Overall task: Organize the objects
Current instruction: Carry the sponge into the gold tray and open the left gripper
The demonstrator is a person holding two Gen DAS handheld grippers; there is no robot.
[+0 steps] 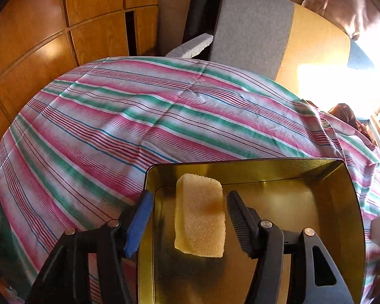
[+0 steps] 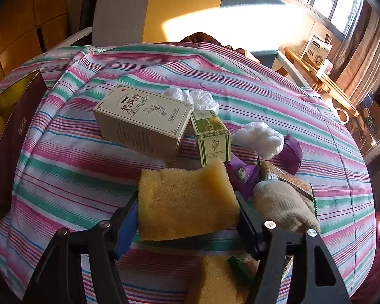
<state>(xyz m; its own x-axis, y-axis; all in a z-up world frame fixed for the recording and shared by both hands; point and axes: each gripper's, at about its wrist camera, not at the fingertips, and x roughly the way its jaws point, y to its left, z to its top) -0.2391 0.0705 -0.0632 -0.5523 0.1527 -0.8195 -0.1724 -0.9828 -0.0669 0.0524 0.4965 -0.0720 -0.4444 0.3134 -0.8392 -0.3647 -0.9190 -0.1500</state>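
Left wrist view: sponge (image 1: 200, 215) in gold tin (image 1: 342, 202), lower centre of frame; one item stowed. Left gripper (image 1: 187, 224) jaws parted, pads clear of sponge on both sides: released, holds nothing.

Right wrist view: right gripper (image 2: 187, 210) clamps second sponge (image 2: 187, 200) at lower centre, half-wide. Left to sort: beige box (image 2: 141, 121), green box (image 2: 212, 136), white wads (image 2: 261, 136), purple packets (image 2: 240, 174), cloth roll (image 2: 283, 207), third sponge (image 2: 217, 281). Tin at left edge.

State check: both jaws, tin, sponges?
left gripper: jaws open, clear of sponge
sponge in tin: released, lying inside
gold tin: open, no lid on
right gripper: jaws shut on second sponge
second sponge: held above striped cloth
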